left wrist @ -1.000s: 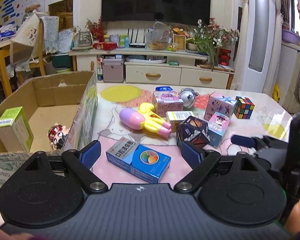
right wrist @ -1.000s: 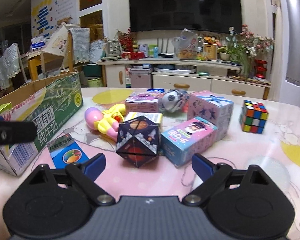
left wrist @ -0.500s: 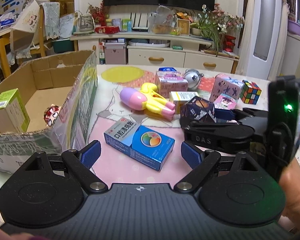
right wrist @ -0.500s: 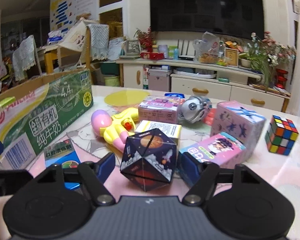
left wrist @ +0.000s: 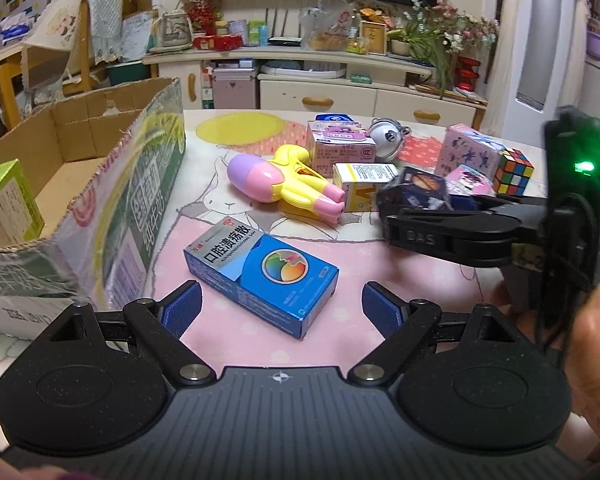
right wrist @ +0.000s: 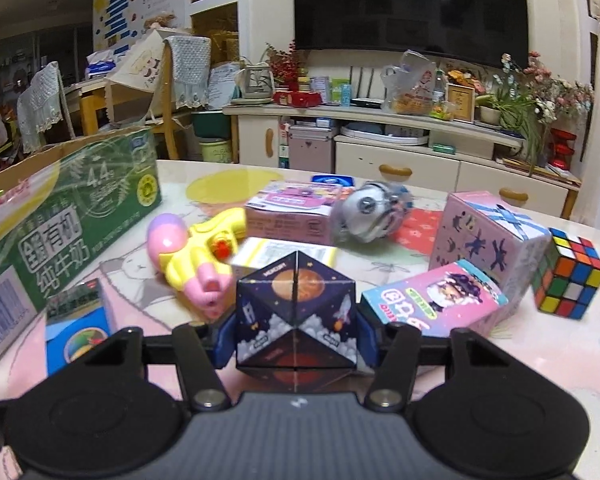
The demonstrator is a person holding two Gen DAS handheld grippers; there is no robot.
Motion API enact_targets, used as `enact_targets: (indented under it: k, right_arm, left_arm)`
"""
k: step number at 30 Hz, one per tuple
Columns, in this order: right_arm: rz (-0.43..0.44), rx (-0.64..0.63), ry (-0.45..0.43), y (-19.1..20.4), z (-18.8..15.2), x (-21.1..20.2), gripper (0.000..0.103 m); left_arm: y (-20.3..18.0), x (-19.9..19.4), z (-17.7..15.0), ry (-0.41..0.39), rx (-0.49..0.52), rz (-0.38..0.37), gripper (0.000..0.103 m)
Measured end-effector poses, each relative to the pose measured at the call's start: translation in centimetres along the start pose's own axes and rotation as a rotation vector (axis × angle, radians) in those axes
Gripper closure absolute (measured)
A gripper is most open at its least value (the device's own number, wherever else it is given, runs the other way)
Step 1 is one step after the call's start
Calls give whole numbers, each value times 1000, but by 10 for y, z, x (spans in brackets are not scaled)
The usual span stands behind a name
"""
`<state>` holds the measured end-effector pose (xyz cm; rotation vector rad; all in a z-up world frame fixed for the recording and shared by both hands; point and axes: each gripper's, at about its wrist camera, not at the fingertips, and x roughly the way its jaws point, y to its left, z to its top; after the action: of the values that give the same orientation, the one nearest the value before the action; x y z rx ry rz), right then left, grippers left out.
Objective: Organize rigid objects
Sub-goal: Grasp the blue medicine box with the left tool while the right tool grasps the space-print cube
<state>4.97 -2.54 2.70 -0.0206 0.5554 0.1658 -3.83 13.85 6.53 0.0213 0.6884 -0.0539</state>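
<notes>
Right wrist view: my right gripper point(right wrist: 296, 340) is closing on the space-print cube point(right wrist: 296, 320), pads at its sides. Squeeze squarely, then lift clear of the pink box point(right wrist: 432, 300). My left gripper point(left wrist: 280, 308) hangs open over the blue medicine box point(left wrist: 260, 270).

Table point(left wrist: 440, 300), left wrist view: medicine box point(left wrist: 260, 274) centre; carton point(left wrist: 112, 200) at 9 o'clock; toy gun point(left wrist: 284, 184) at 12; puzzle cube point(left wrist: 514, 172) at 2.

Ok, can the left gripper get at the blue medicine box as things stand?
Probably yes. The left gripper is open with the blue medicine box lying flat just ahead between its fingers, nothing on top; the cardboard box and the right gripper sit off to either side.
</notes>
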Motion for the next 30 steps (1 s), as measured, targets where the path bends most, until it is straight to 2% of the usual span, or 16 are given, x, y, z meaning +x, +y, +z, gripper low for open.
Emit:
enact_targets:
  k: [10, 13, 17, 23, 27, 30]
  right_arm:
    - [-2, -26, 6, -9, -4, -8, 46]
    - [9, -17, 7, -13, -5, -9, 46]
    - [16, -15, 7, -14, -5, -10, 46]
    - [28, -3, 11, -15, -3, -10, 44]
    - [44, 10, 16, -16, -2, -8, 37]
    - [50, 17, 15, -15, -2, -7, 32]
  left_arm:
    - [0, 36, 19, 70, -241, 94, 0]
    - [1, 46, 25, 72, -280, 121, 0]
    - [3, 62, 30, 93, -288, 160, 0]
    - [8, 77, 32, 126, -287, 164, 0]
    - [6, 79, 33, 130, -256, 157, 0]
    - [5, 81, 33, 123, -218, 151, 10]
